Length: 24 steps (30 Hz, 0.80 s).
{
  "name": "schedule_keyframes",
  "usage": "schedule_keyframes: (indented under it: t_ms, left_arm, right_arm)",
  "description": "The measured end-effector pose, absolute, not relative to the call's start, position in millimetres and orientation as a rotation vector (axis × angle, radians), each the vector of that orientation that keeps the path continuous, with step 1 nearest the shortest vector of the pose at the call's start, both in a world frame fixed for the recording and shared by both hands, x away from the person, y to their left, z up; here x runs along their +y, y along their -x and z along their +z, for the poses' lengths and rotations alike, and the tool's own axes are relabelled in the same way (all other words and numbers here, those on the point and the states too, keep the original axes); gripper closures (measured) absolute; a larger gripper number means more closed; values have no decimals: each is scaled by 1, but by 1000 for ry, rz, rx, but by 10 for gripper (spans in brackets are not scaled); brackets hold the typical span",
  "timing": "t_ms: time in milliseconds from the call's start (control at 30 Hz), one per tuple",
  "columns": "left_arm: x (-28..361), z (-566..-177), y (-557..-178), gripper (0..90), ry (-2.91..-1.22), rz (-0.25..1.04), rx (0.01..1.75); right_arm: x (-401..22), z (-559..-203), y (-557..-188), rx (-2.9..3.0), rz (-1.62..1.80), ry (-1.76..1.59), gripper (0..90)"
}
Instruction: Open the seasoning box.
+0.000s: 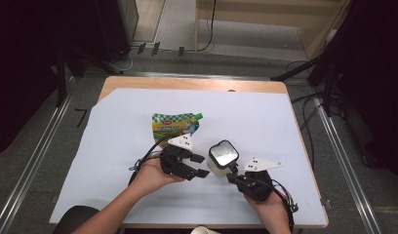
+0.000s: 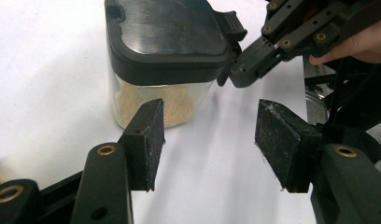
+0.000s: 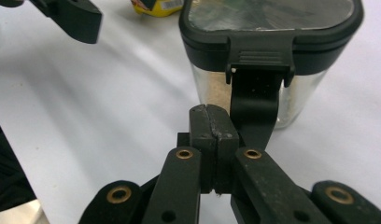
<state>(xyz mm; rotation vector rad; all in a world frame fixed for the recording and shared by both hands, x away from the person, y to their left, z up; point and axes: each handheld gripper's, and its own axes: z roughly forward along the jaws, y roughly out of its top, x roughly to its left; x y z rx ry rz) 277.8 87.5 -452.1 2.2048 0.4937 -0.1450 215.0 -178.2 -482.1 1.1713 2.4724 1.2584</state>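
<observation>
White table: jar (image 1: pixel 221 158) sits between both grippers' fingers (image 2: pixel 144 140).

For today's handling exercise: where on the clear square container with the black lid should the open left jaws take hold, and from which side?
Grip the clear square container with the black lid on its transparent lower body, below the lid, coming level from the left gripper's side. The body stands upright with flat facing walls the open jaws probably span. The right gripper, shut, sits at the lid's front latch, so keep off that side.

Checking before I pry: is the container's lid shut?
Shut: the lid sits flush on the container, its latch folded down.
</observation>
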Motion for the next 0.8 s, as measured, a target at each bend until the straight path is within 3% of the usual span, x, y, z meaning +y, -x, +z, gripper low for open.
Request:
schedule_keyframes:
  t_ms: [800]
  left_arm:
    - [85, -455, -278, 439, -2196, -151, 503]
  right_arm:
    - [-226, -485, -244, 2378, 1198, -1346, 900]
